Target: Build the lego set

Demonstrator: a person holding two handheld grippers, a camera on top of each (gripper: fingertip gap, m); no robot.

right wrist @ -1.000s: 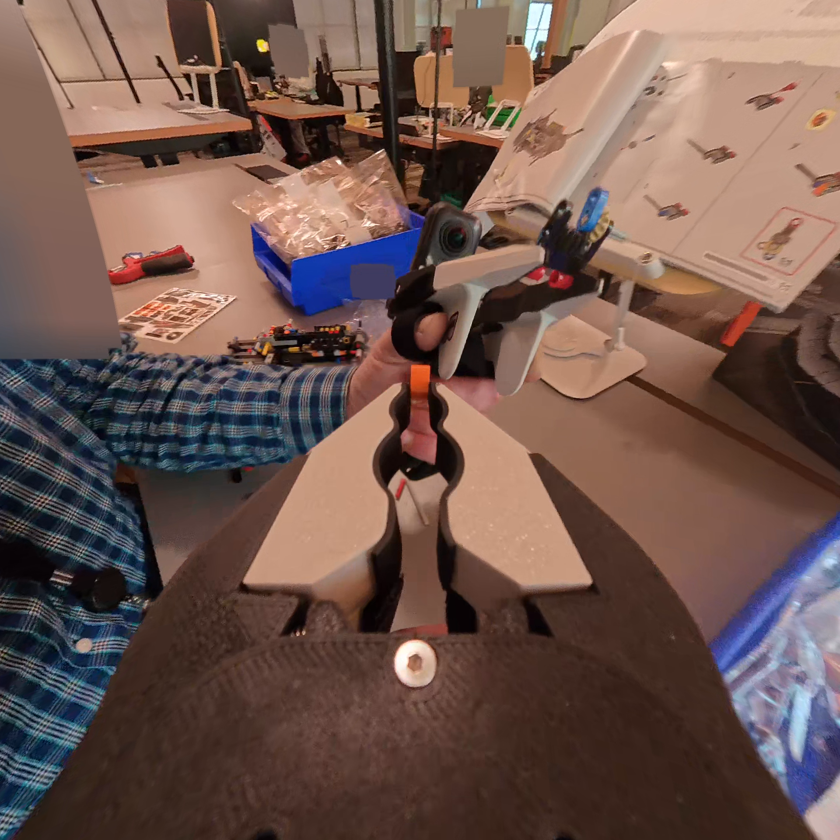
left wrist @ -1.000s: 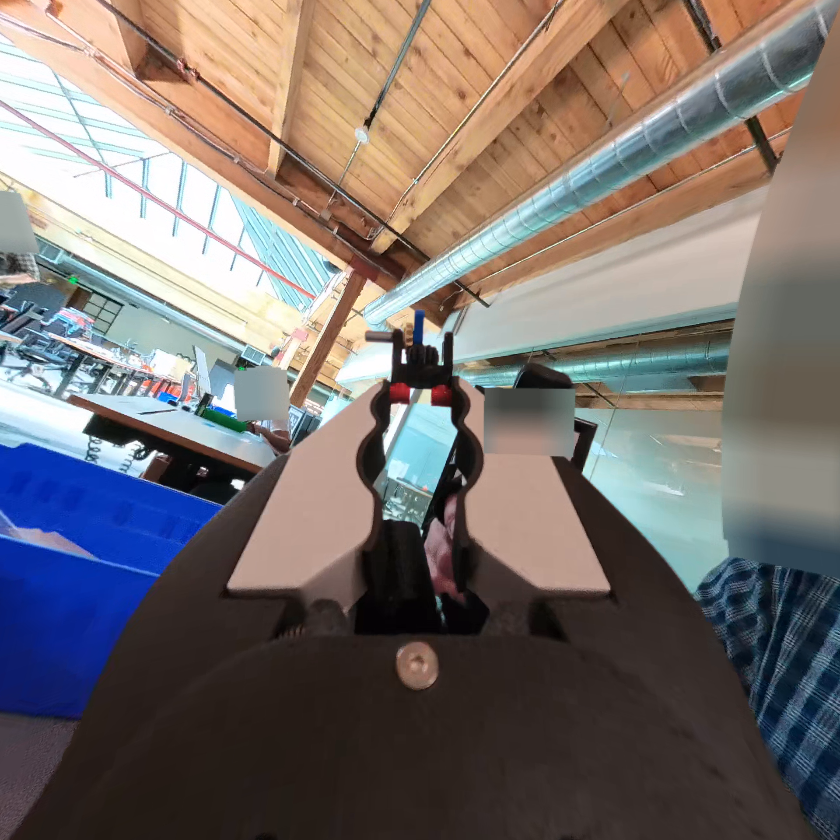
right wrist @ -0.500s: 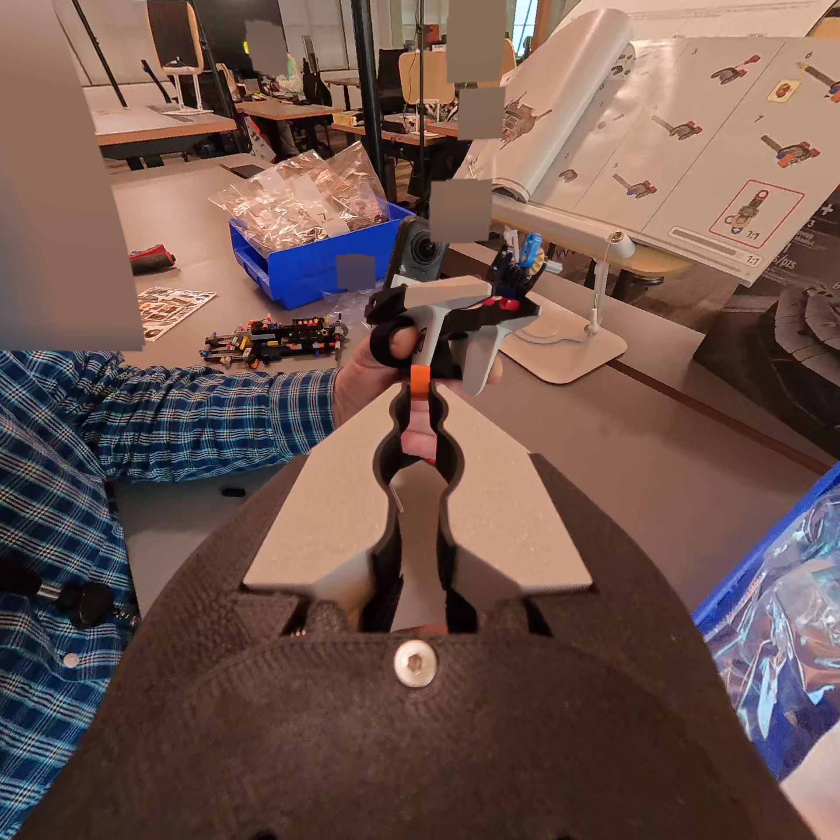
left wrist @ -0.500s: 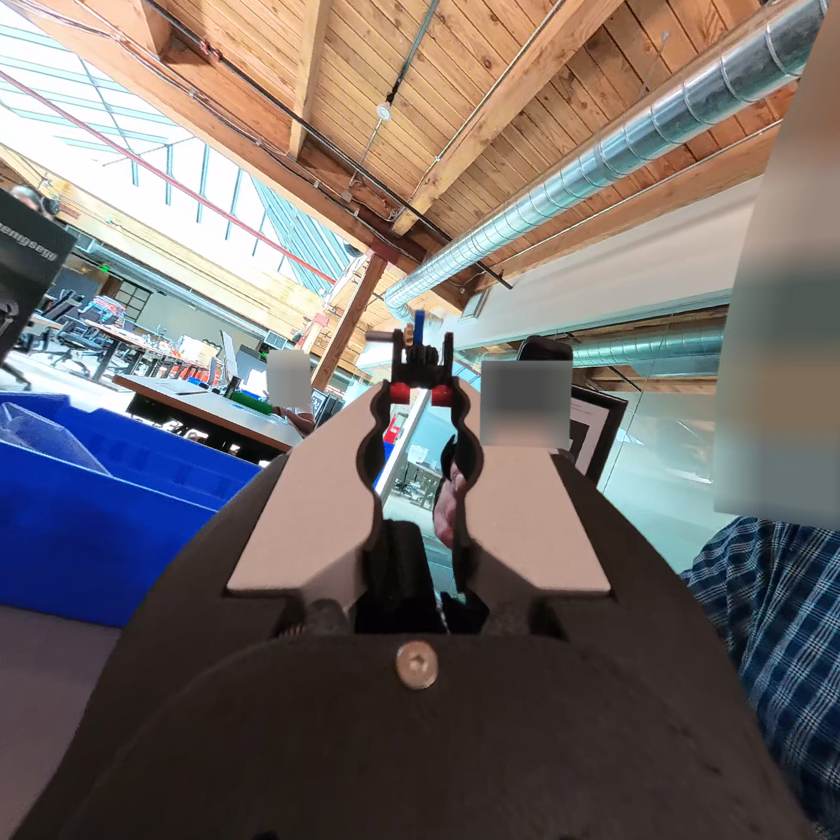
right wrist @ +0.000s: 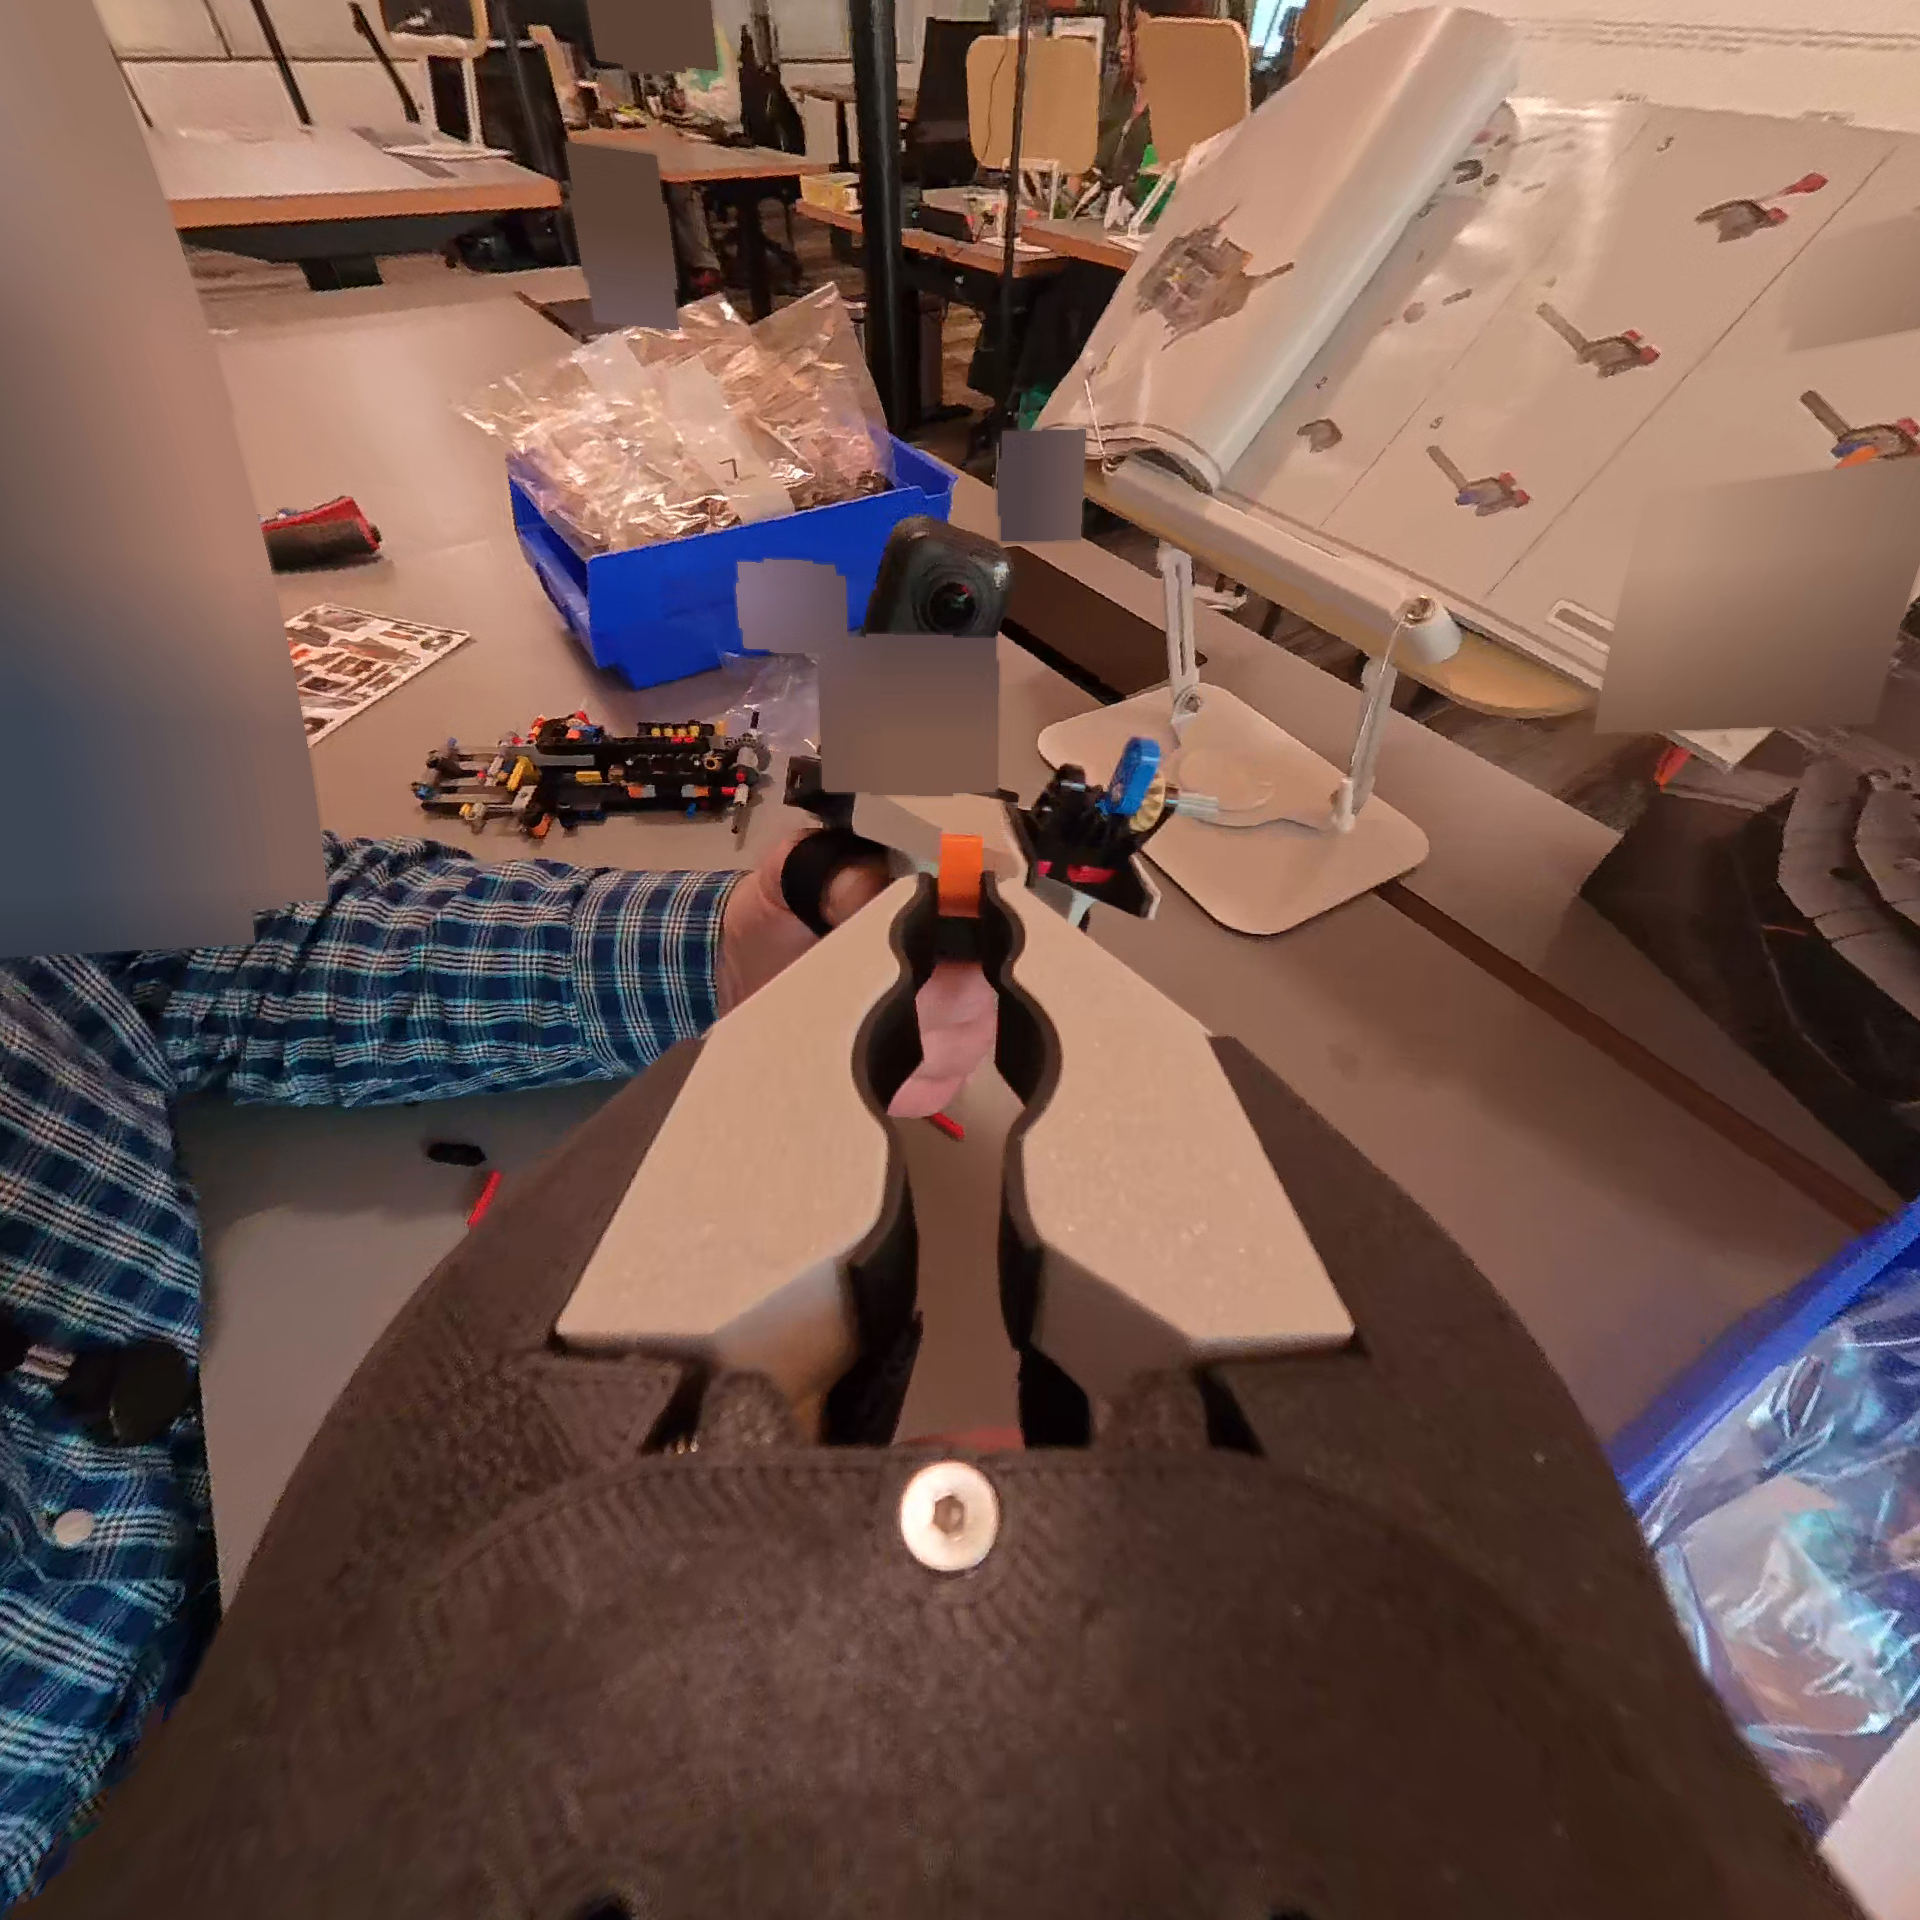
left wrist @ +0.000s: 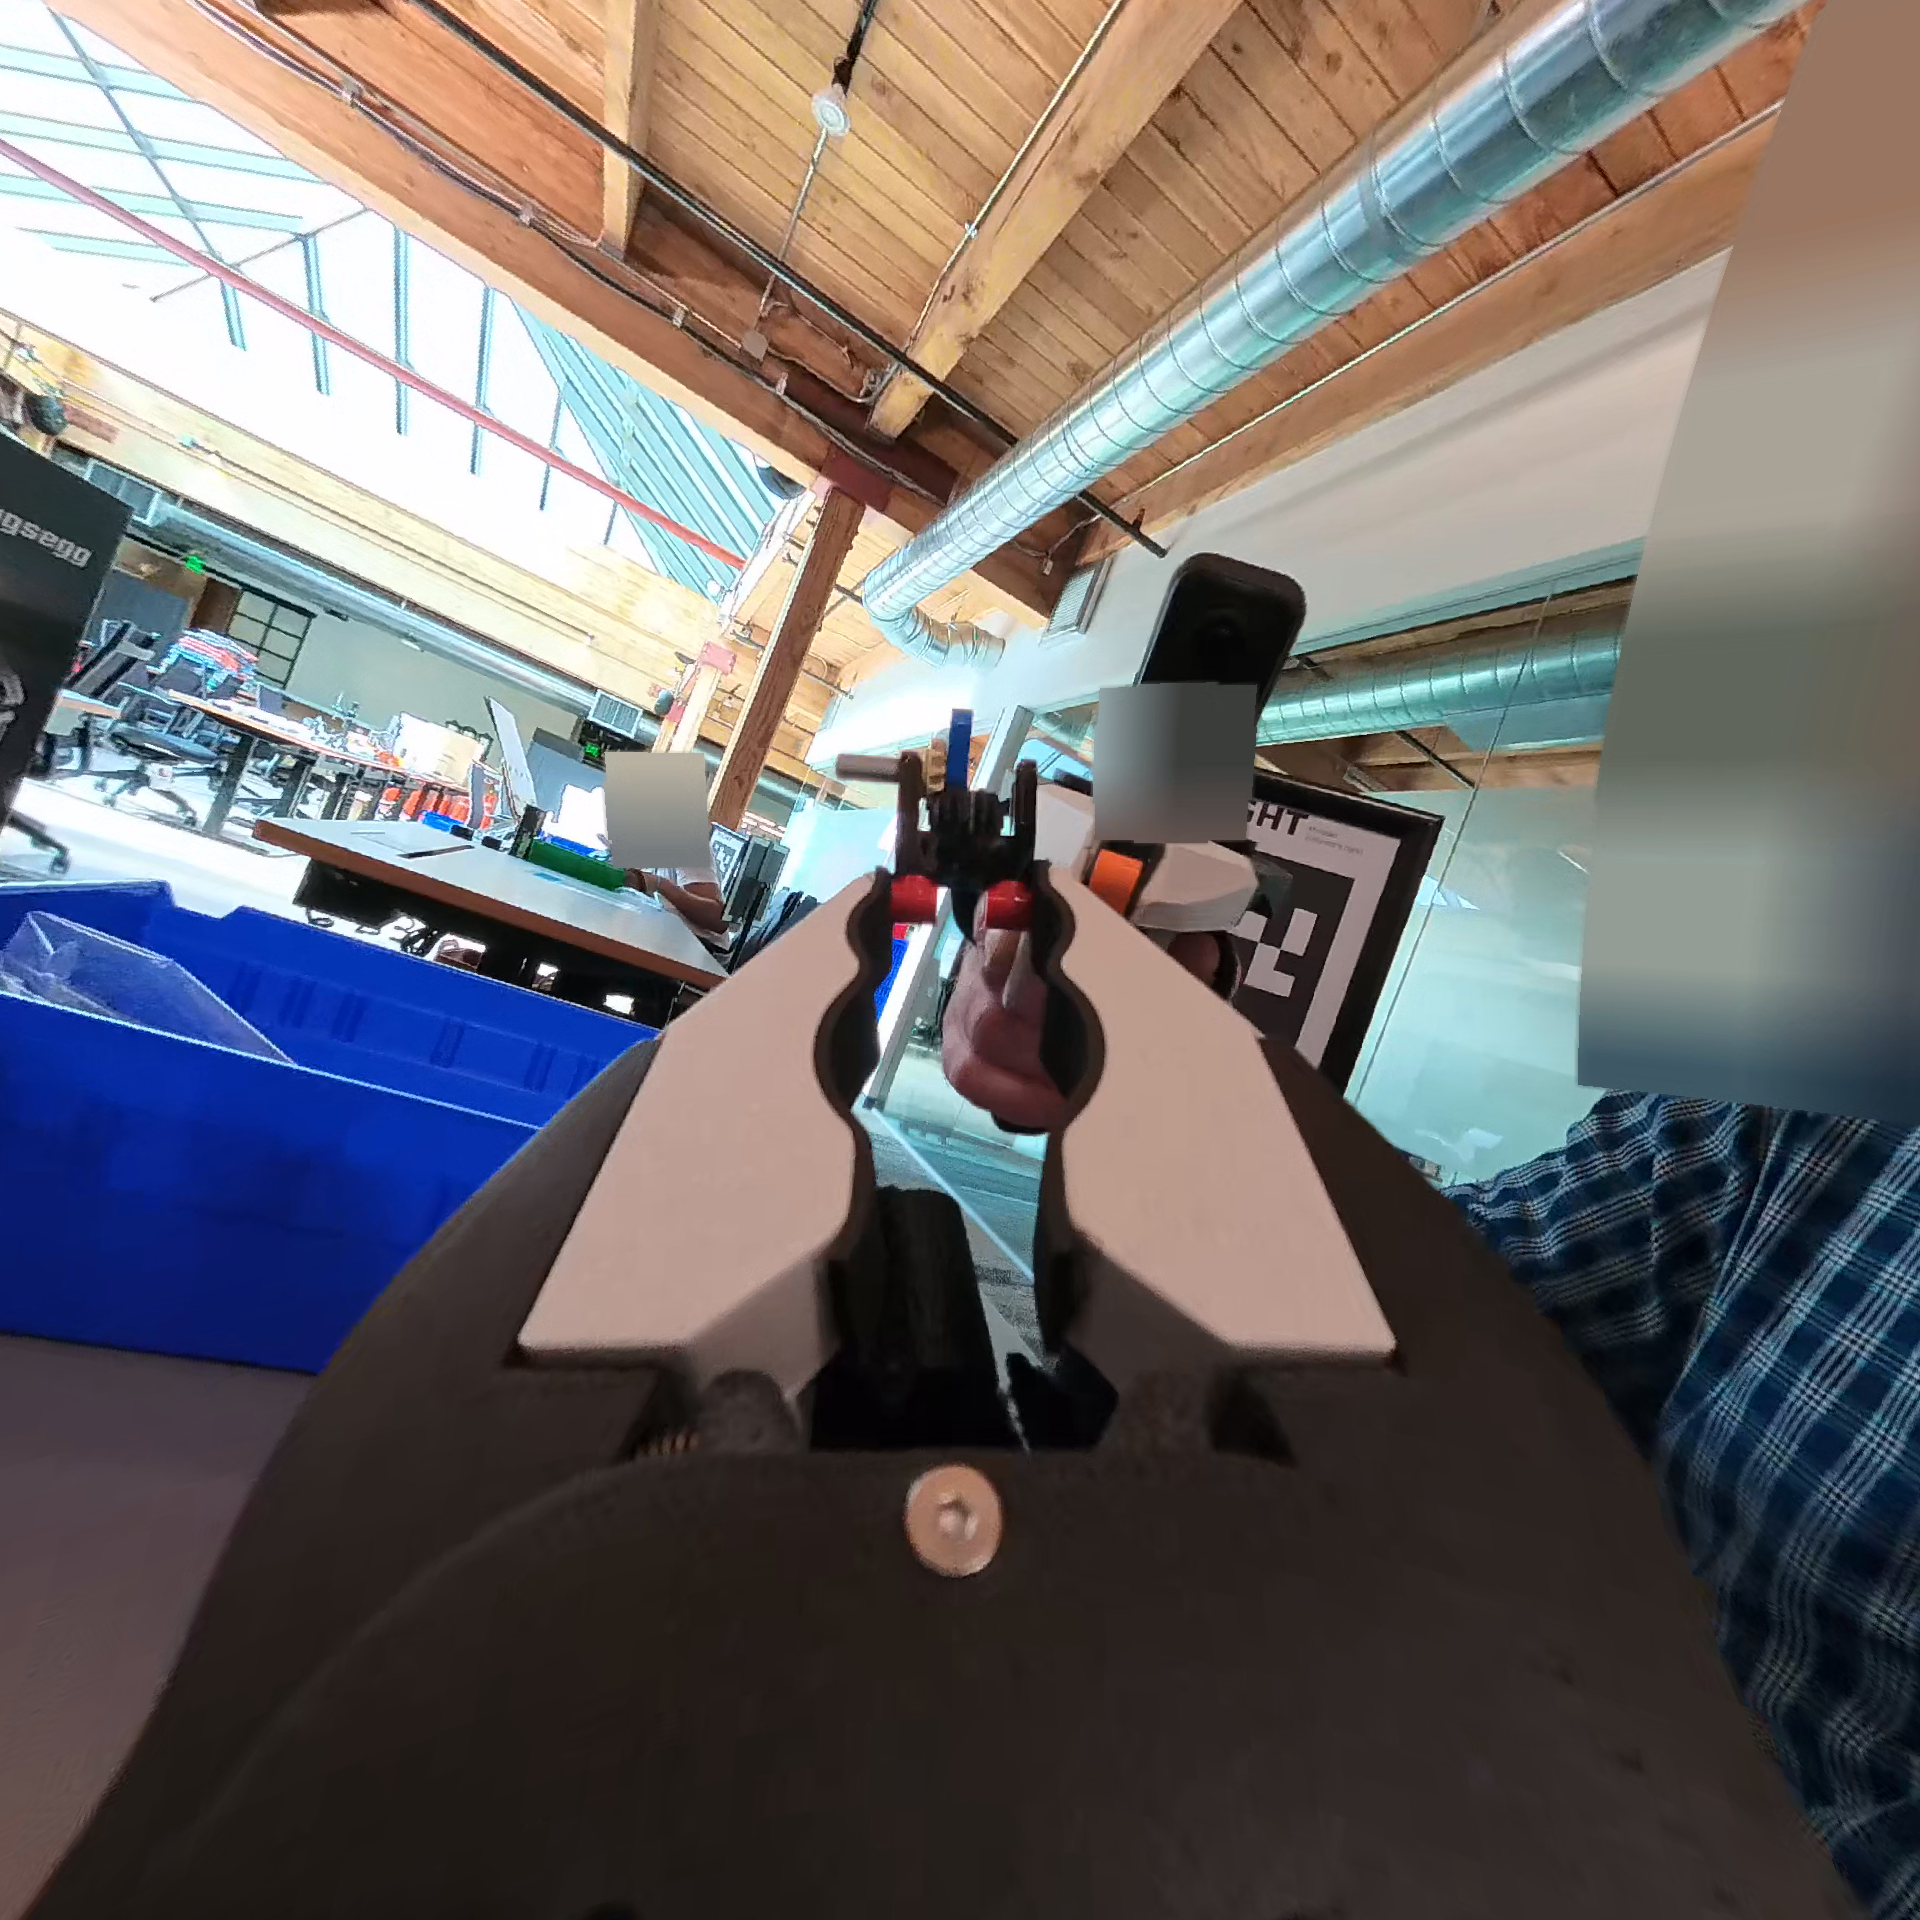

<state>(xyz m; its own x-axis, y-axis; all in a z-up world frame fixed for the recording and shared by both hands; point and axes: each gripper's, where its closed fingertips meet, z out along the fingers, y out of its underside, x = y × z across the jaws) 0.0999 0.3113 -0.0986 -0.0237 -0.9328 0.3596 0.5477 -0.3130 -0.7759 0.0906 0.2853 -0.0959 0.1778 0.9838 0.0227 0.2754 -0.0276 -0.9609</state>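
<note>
Wooden plank ceiling (left wrist: 727, 125) overhead, crossed by heavy timber beams (left wrist: 1049, 197). Long ribbed silver duct (left wrist: 1299, 301) slanting beneath the planks, a second duct (left wrist: 1455, 681) lower by a glass partition (left wrist: 1507, 987). Bright skylight (left wrist: 260, 301) at upper left, daylight flooding in. Wooden post (left wrist: 774, 675) standing mid-room. Grey worktop (right wrist: 1403, 1039) in front, more desks (right wrist: 343, 177) and chairs (right wrist: 1029, 94) behind, a dark pole (right wrist: 883, 208) rising among them. Distant tables (left wrist: 468, 883) and office chairs (left wrist: 125, 727) across the open hall.
</note>
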